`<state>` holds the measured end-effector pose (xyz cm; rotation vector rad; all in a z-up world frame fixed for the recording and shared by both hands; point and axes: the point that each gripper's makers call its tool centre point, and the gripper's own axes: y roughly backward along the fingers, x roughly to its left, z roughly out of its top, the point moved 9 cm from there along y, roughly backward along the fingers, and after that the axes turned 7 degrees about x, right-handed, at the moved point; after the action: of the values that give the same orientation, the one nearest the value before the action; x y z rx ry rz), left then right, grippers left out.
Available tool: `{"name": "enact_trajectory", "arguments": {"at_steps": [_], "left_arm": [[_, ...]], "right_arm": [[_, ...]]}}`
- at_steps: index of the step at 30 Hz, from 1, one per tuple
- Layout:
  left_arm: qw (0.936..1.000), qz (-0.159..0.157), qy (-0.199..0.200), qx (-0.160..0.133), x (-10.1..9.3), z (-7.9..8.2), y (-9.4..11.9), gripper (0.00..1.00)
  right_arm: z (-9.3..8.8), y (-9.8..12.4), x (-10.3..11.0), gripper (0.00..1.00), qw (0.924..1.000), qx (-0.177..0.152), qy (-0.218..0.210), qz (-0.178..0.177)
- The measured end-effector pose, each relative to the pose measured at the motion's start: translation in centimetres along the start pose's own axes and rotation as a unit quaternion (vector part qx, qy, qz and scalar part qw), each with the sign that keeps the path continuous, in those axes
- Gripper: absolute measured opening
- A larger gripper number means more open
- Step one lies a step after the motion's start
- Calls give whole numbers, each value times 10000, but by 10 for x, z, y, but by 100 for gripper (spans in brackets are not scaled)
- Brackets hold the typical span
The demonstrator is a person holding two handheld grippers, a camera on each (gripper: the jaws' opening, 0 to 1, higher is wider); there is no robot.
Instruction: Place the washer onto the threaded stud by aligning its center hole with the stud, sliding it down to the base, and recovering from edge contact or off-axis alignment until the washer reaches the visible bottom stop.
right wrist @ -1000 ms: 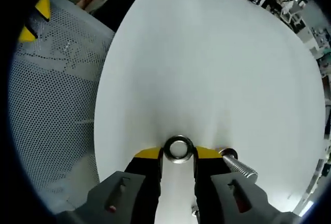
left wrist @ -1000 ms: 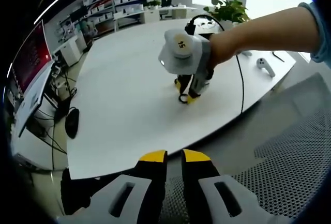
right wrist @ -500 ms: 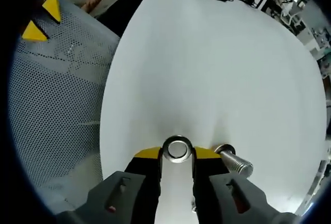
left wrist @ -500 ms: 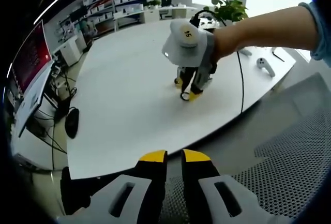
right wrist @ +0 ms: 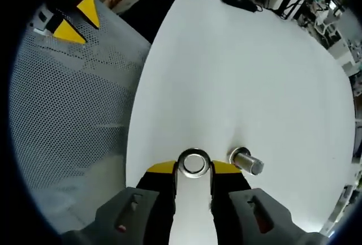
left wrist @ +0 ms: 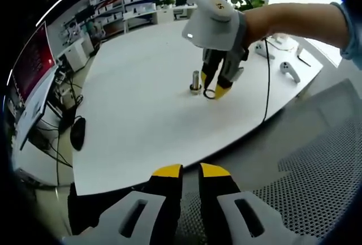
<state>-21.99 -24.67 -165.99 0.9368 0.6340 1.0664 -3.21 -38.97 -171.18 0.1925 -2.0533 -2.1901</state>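
R gripper (right wrist: 193, 168): 1 washer (right wrist: 193, 163), 1 stud (right wrist: 245, 161)

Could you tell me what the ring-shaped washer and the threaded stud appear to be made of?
The silver ring-shaped washer looks like polished metal, probably steel: bright glints along its rim. The upright threaded stud likewise looks metallic, grey with a shiny flat top and ridged threads.

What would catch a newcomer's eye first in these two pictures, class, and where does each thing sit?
First, the shiny washer, pinched between the yellow-tipped fingers of the right gripper, low in the right gripper view. Just to its right the threaded stud stands on the white table, still bare. In the left gripper view a person's arm holds that gripper beside the stud, while the left gripper waits near the table's edge with fingers close together.
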Motion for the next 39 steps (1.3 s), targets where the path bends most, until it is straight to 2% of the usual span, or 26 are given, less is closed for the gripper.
{"name": "enact_trajectory", "arguments": {"at_steps": [15, 23, 30, 33, 39], "left_arm": [[10000, 39, 36, 25, 1, 0, 0, 9], [10000, 61, 59, -10, 1, 0, 0, 9], [9999, -13, 78, 64, 1, -1, -2, 9], [9999, 3, 108, -36, 1, 1, -1, 9], [9999, 14, 153, -23, 2, 1, -1, 8]], "right_arm": [[-7, 29, -11, 23, 9998, 9, 21, -174], [-8, 42, -25, 23, 9994, -7, -9, -348], [-10, 40, -38, 23, 9988, -1, -170, -464], [-12, 35, -42, 23, 9982, 19, -300, -524], [-17, 27, -50, 23, 9976, 87, -376, -574]]}}
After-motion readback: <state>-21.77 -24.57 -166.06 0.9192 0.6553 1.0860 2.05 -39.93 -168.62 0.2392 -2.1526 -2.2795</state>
